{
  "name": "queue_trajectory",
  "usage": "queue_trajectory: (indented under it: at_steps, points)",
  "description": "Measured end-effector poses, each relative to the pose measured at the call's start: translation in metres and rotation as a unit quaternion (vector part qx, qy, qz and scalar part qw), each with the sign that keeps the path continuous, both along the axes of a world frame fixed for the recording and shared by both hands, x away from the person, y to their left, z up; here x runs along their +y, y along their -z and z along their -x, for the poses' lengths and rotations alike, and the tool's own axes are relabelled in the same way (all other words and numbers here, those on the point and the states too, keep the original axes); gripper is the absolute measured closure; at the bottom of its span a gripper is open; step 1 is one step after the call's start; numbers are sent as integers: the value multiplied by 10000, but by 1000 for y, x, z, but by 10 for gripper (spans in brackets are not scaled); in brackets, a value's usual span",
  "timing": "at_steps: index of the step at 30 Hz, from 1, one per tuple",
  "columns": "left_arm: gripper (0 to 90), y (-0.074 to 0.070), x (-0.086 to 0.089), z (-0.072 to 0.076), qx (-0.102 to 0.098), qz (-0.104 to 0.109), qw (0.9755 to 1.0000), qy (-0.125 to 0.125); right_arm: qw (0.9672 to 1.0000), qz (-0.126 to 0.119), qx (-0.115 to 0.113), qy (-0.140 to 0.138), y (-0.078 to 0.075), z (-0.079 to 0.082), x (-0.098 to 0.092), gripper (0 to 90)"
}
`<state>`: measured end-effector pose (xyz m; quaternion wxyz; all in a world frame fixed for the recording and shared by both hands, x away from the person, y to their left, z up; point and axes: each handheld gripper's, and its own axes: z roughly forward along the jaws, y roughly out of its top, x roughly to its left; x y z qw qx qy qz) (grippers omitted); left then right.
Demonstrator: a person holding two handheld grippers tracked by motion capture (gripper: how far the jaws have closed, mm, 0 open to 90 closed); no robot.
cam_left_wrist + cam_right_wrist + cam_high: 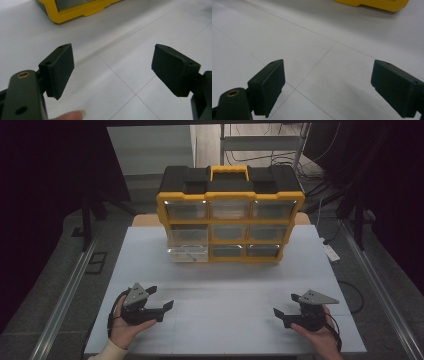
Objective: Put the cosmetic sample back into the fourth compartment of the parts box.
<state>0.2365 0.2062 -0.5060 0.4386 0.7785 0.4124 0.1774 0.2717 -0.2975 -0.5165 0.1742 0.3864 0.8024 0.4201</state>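
High view: your left gripper [161, 297] and right gripper [285, 312] rest near the table's [225, 285] front edge, jaws spread, holding nothing. The organizer [230, 215] stands well apart at the back, its bottom-left drawer [187, 254] pulled out; contents too small to tell. Work looks barely begun.

Left gripper view: jaws apart over bare table, organizer corner [75, 11] ahead.

Right gripper view: same, released.

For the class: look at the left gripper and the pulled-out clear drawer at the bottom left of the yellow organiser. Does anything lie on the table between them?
Nothing visible does. Between the left gripper, whose jaws stand open and empty, and the pulled-out drawer of the organiser lies just bare white table.
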Motion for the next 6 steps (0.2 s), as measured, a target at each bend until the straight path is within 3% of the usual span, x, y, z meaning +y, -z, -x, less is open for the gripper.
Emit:
queue_trajectory:
  at_steps: [6]
  points:
    - [190, 0, 1, 0, -30, -19, 10000, -38, 10000, -57, 5, -36, 0, 0, -1, 129]
